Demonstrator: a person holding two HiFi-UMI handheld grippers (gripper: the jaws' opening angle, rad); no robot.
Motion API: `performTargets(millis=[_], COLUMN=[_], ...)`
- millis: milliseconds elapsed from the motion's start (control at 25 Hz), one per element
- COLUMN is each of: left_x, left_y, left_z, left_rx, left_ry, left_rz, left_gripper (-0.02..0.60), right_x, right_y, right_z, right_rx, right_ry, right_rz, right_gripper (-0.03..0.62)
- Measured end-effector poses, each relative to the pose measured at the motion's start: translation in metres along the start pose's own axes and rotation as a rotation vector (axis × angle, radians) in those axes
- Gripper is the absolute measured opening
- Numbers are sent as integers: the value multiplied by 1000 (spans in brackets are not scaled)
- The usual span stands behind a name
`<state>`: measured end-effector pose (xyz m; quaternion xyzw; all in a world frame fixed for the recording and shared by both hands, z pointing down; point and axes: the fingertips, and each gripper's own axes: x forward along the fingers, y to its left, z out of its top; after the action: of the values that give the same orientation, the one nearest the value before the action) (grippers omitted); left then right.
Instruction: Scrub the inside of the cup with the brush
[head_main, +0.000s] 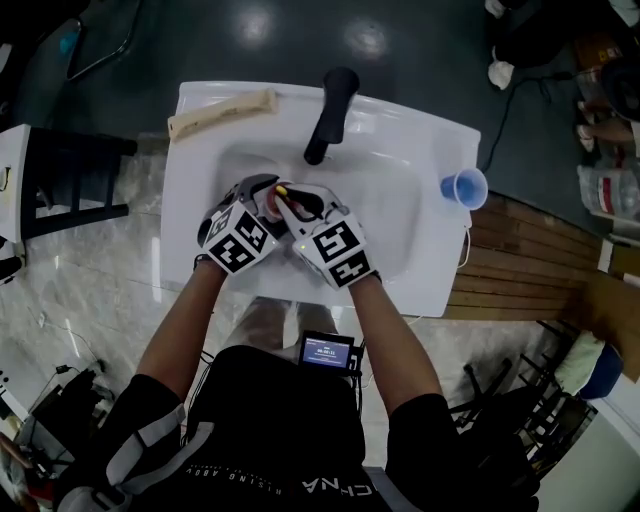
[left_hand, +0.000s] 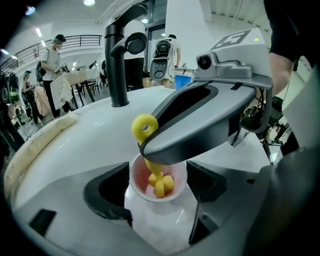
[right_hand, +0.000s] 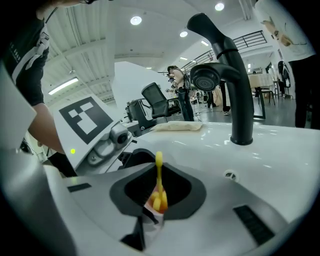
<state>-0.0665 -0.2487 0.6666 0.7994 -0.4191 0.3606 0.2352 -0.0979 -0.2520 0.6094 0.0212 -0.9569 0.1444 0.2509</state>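
Observation:
Both grippers meet over the sink basin (head_main: 385, 185). My left gripper (head_main: 258, 200) is shut on a small frosted cup (left_hand: 159, 220) with a pinkish inside, holding it by its sides with the mouth tilted up. My right gripper (head_main: 305, 208) is shut on the thin handle of a yellow brush (right_hand: 159, 170). The brush's yellow foam head (left_hand: 160, 184) sits inside the cup, near its bottom. Its ring-shaped handle end (left_hand: 145, 127) sticks out past the right gripper's jaws. In the right gripper view the cup (right_hand: 150, 216) shows only as a sliver below the brush head.
A black faucet (head_main: 330, 108) stands at the back of the white sink. A blue cup (head_main: 465, 187) rests on the sink's right rim and a beige rolled cloth (head_main: 222, 112) on its back left corner. An overflow hole (right_hand: 230, 175) marks the basin wall.

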Motion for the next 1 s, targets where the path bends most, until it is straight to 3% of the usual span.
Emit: performTargets(millis=[480, 1000], left_x=[1, 1], left_y=[-1, 0], left_z=[-2, -3], left_rx=[-7, -30], left_ry=[8, 14], left_rz=[3, 2], left_gripper=[350, 350], right_x=[4, -14], right_y=[-7, -13], right_z=[24, 11], right_rx=[-8, -59], right_ry=[-57, 25], right_rz=[-38, -49], right_gripper=[40, 40])
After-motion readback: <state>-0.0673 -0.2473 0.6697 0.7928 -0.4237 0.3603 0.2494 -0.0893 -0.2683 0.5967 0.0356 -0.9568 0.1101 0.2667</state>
